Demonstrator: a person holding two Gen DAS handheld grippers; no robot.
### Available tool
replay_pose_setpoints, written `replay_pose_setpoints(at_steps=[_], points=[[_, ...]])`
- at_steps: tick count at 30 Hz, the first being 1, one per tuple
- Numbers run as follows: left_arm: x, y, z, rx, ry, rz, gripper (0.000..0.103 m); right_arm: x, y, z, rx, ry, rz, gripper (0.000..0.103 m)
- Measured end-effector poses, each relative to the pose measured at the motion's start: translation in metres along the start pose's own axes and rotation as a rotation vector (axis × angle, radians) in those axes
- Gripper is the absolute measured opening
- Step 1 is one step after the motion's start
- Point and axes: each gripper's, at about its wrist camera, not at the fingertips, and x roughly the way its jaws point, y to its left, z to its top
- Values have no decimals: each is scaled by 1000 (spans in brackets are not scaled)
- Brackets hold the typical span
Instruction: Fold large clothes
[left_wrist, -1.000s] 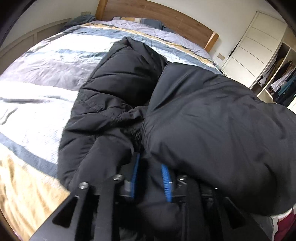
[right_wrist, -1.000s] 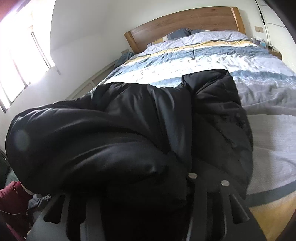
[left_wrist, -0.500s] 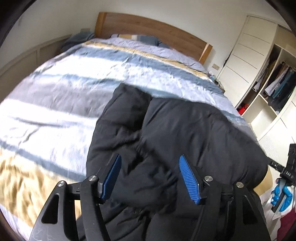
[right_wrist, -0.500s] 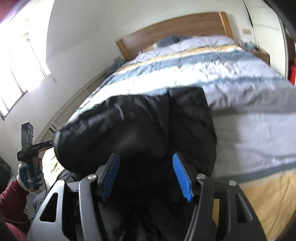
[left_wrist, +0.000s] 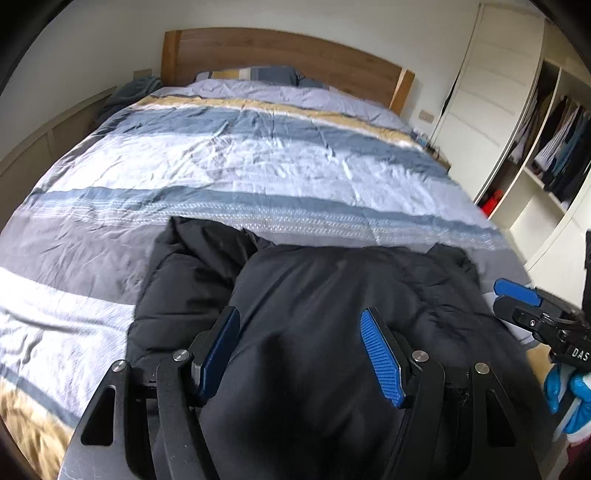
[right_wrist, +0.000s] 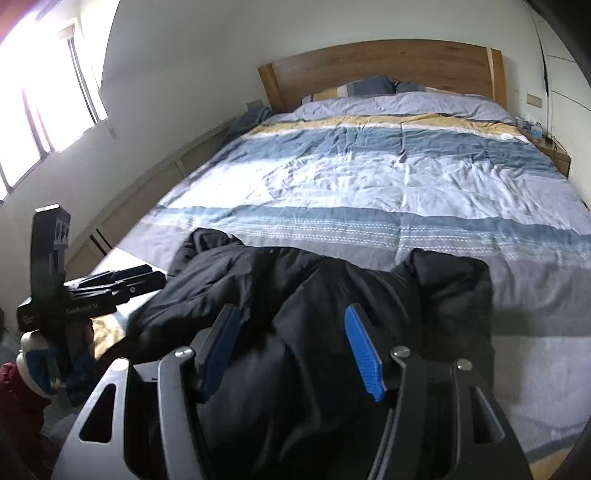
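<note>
A black puffer jacket (left_wrist: 332, 288) lies in a folded bundle at the near end of the striped bed (left_wrist: 258, 166). My left gripper (left_wrist: 299, 314) hovers above it, its jaws opening, the blue pads (left_wrist: 380, 358) clear of the cloth. My right gripper (right_wrist: 291, 309) also stands open above the jacket (right_wrist: 332, 295), holding nothing. Each view catches the other tool: the right gripper (left_wrist: 517, 302) beside the jacket's right edge, the left gripper (right_wrist: 144, 280) at its left edge. The jacket's near part is hidden behind the fingers.
The bed (right_wrist: 369, 166) runs back to a wooden headboard (left_wrist: 280, 55) with pillows (right_wrist: 369, 86). An open wardrobe (left_wrist: 554, 140) with hanging clothes stands on the right, a window (right_wrist: 48, 103) on the left, a nightstand (right_wrist: 554, 151) by the headboard. A gloved hand (left_wrist: 569, 391) holds the right tool.
Both grippers were shut on the jacket's folds a second ago. They have let go, opened and drawn back and upward. The jacket now lies settled on the bed.
</note>
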Motion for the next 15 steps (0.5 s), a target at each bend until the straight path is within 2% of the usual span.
replay_pose_setpoints(at_steps=[3,6,9,15], points=[[37,-1,-12,21,44,19,68,29,-3,-9,-30,55,-44,58],[61,2,-30,23,46,51,77,58,-15,-33,-48,95,-73,58],[75,8,-40,-7,42,41,81,71,-30,-53,-16,75,-58,58],[91,3,-49,39,56,76,82,88,-33,-67,-33,80,-73,59]])
